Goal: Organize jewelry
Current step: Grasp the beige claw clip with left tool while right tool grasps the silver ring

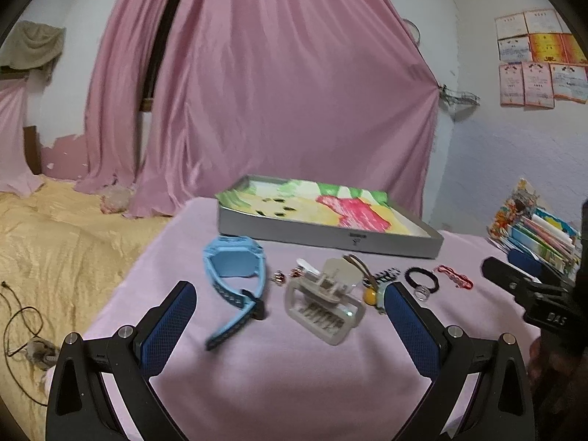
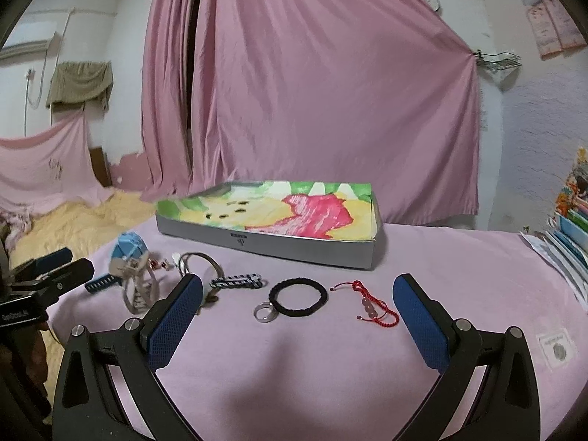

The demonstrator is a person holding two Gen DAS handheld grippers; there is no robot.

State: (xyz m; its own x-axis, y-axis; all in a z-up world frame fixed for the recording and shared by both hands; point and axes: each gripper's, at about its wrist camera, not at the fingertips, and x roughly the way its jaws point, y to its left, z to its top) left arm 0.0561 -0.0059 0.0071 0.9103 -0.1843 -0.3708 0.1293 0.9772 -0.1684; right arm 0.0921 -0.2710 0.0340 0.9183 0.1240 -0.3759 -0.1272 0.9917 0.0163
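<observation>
Looking down the left wrist view: left gripper (image 1: 290, 305) spread wide, gripping nothing. Light-blue plastic watch (image 1: 231, 275) and beige plastic hair clip (image 1: 323, 305) lie on the pink tablecloth (image 1: 257, 367) between the jaws, ahead of the fingertips. Shallow grey box with painted lining (image 1: 330, 237) sits beyond. Right wrist view: right gripper (image 2: 297, 297) also spread, empty. Black elastic hair tie (image 2: 298, 297), silver ring (image 2: 265, 311), red braided cord bracelet (image 2: 371, 303) lie between its jaws, untouched.
</observation>
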